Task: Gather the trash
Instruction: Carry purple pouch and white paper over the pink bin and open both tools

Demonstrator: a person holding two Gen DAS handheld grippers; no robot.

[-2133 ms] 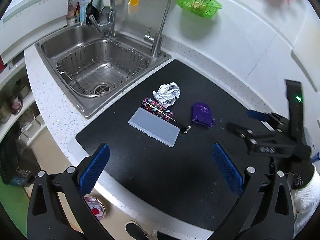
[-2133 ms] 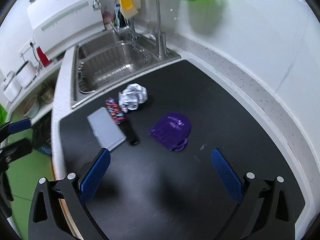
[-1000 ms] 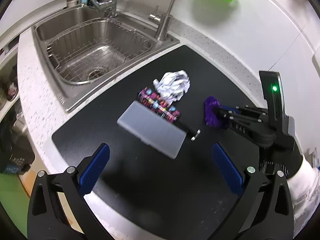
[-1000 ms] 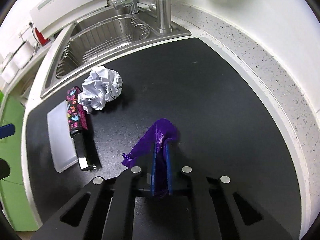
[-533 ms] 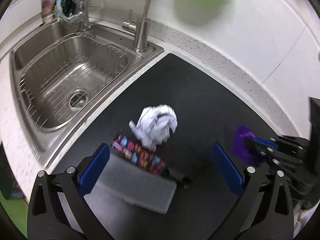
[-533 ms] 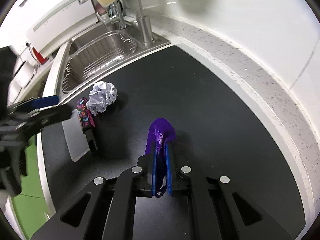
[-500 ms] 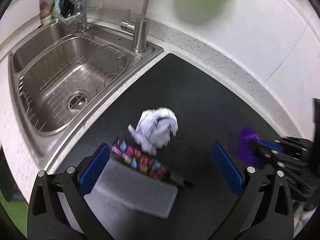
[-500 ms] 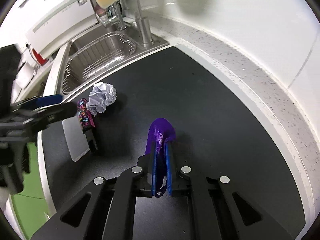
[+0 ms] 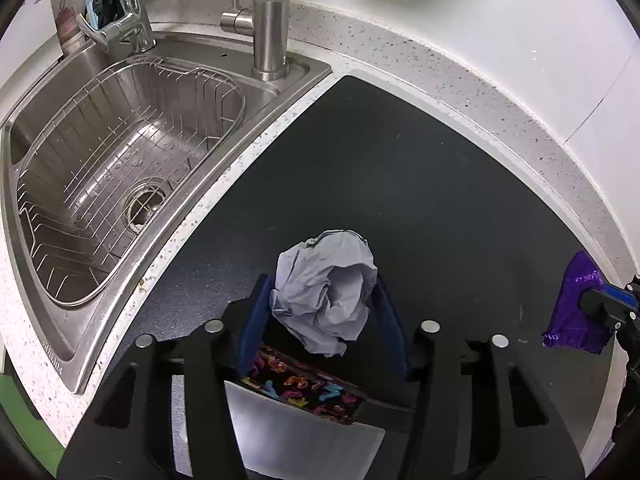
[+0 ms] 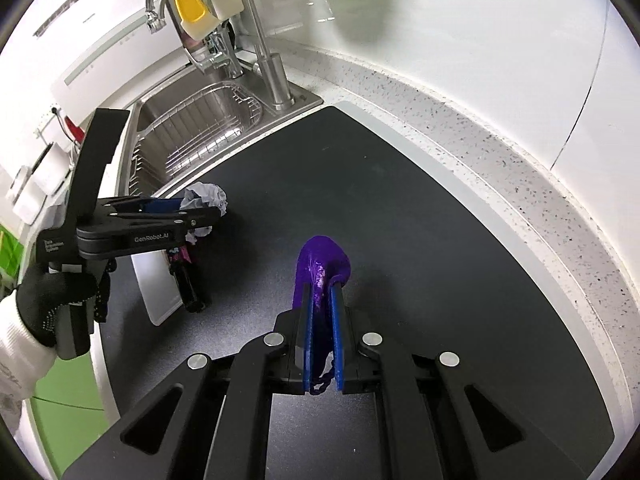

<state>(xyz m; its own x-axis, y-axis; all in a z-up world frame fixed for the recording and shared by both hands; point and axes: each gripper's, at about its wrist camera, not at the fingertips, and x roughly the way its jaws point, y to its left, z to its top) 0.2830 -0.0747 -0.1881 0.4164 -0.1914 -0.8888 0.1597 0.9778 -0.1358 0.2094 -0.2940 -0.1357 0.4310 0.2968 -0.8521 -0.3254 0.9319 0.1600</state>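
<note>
Purple wrapper [image 10: 322,268] is pinched between the right gripper's [image 10: 321,344] pressed-together pads, lifted off the mat. Crumpled paper [image 9: 326,292] is bracketed by the left gripper [image 9: 324,320], its jaws just closing on it. Neither piece is binned yet.

text: "GenRobot.AI" is read in white | on: side of left gripper [image 10: 188,216] | second label: small white print on its rear body, too small to be read | sink [image 9: 52,360] rim: stamped mark, illegible
</note>
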